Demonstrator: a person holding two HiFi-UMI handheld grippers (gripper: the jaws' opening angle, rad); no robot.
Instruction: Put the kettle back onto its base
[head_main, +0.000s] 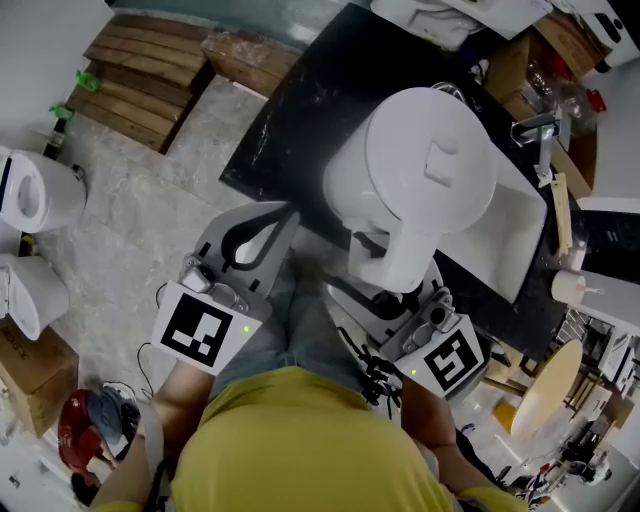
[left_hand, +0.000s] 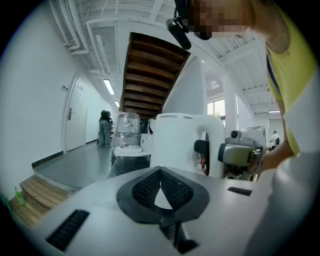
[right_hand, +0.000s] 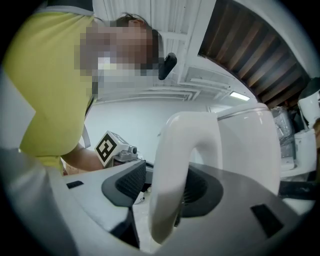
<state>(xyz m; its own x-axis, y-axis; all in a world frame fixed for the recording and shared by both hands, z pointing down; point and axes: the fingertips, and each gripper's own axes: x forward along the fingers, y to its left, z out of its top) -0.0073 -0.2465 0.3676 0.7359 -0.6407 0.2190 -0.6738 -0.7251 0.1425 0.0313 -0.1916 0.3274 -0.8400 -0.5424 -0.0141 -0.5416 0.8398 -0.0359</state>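
Now the right gripper's (right_hand: 164, 187) jaws gape around the kettle handle (right_hand: 175, 145) near the table (head_main: 300, 110) edge, left gripper's (left_hand: 160, 175) closed.

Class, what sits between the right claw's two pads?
The handle of the kettle stands between the right claw's spread pads, as the right gripper view shows.

The white plastic kettle (head_main: 420, 190) is seen over the black tabletop (head_main: 300, 90), with the white rectangular tray (head_main: 525, 245) just beside it at 3 o'clock. Its looped handle (right_hand: 170, 160) is flanked by the jaws of the right gripper (right_hand: 165, 186), at the kettle's 7 o'clock. The left gripper (left_hand: 160, 172) is held at the kettle's 9 o'clock, apart from it, by the table's edge. The brown wooden pallet (head_main: 150, 70) is laid on the floor at 10 o'clock, well apart
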